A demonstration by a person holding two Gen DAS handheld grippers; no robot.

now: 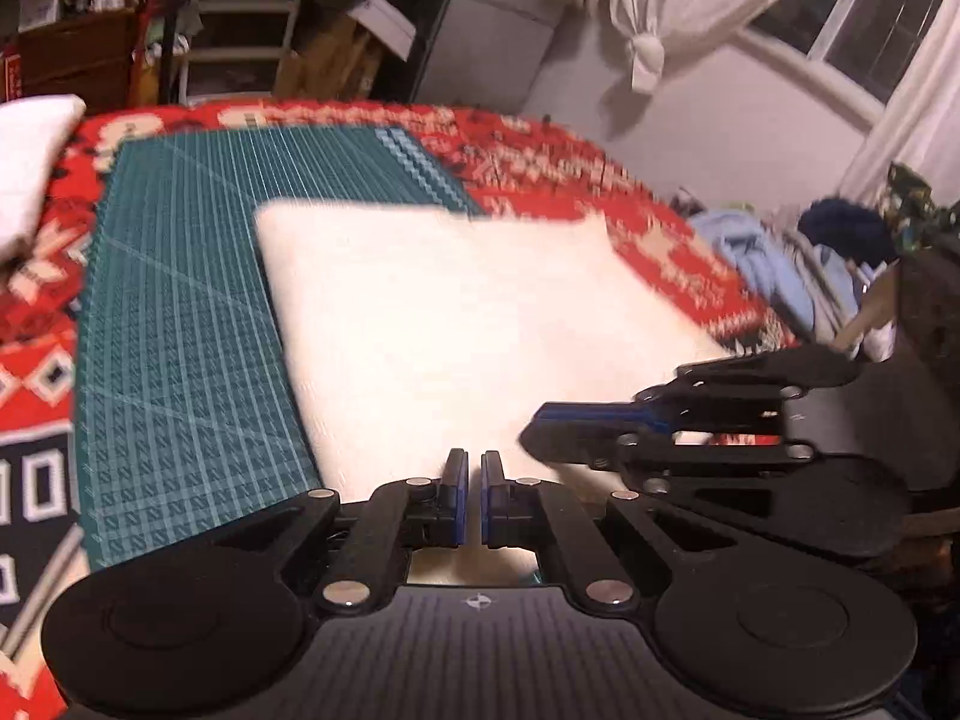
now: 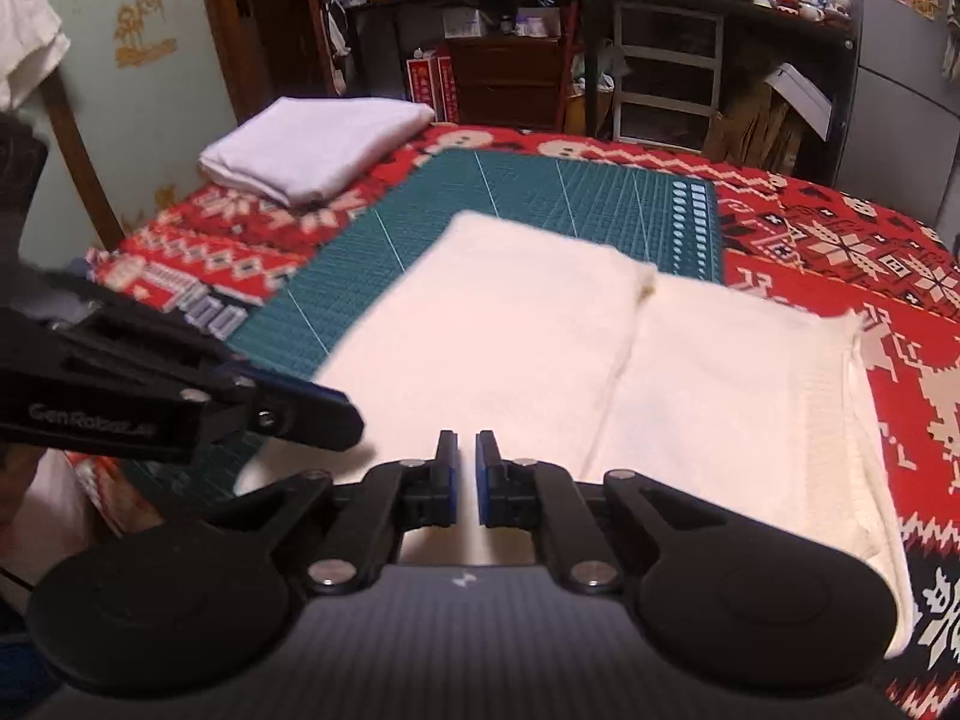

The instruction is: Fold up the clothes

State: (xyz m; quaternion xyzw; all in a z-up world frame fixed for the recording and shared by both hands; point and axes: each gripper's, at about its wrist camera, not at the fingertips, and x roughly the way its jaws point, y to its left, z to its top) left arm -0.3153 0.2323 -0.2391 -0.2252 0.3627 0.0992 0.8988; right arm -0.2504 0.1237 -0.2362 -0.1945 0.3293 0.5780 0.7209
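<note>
- The cream cloth (image 2: 600, 372) lies flat, partly on the green cutting mat (image 2: 540, 192) and partly on the red patterned blanket (image 2: 840, 240) beneath it; one folded layer overlaps another along a seam running away from the camera
- The left gripper (image 1: 474, 474) hovers at the near edge of the cloth, its blue-padded jaws drawn almost together with only a thin slit between them; nothing shows in that slit, so it is clenched on nothing
- The right gripper (image 2: 468, 456) sits just beside the left one, over the same near edge, its jaws likewise nearly closed with no fabric visibly pinched between the pads
- In the left wrist view the right gripper comes in from the right, its tip over the cloth; that view is blurred
- A second folded white cloth (image 2: 312, 144) rests on the blanket's far left corner, well apart from the cream one
- Cluttered shelves (image 2: 660, 78) stand behind the bed
</note>
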